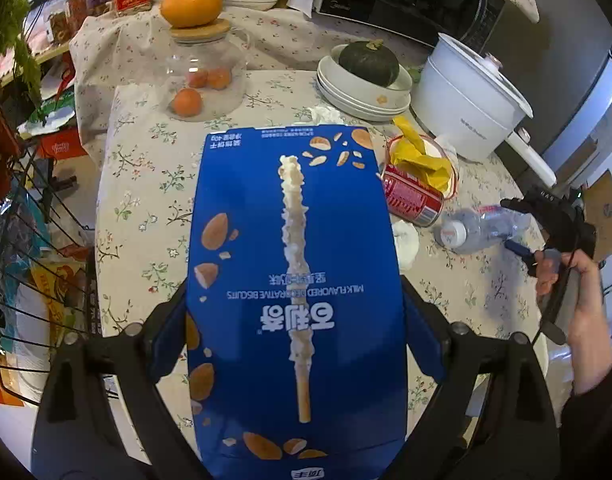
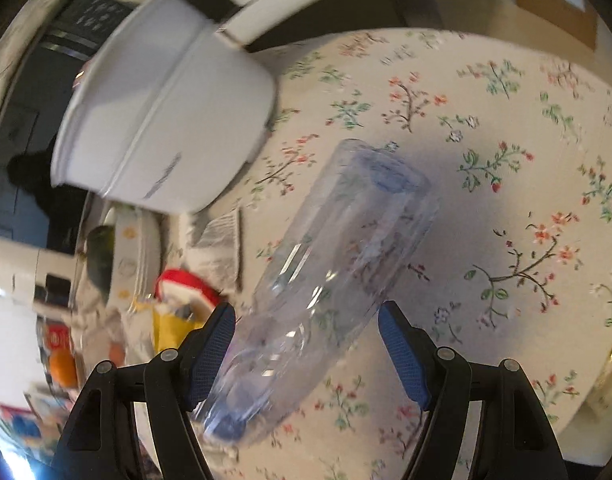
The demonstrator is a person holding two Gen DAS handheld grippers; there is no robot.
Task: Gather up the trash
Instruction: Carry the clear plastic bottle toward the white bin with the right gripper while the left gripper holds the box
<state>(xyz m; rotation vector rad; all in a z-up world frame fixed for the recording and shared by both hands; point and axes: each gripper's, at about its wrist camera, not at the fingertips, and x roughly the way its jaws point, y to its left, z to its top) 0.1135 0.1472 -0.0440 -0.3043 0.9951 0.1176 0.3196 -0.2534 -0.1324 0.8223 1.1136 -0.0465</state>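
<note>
Blue biscuit box: held between the 2 fingers of the left gripper, pads pressed on both long sides, box reaching forward past the fingertips over the floral tablecloth.

Clear plastic bottle: lying on its side between the fingers of the right gripper. Left pad touches or nearly touches the bottle; right pad stands apart from it, so the jaws are wide and not closed on it. In the left wrist view the same bottle, white cap toward the box, lies ahead and right of the left gripper, with the right gripper at its far end.

Red can: on its side, ahead-right of the box, just beside the bottle.
Yellow wrapper: crumpled, just beyond the can.
White tissue, 2 wads: 1 at the box's right edge, 1 beyond its far end.
White electric pot: far right; in the right wrist view, ahead-left of the bottle.
Stacked bowls with green squash: far ahead.
Glass jar: ahead-left, orange on its lid.
</note>
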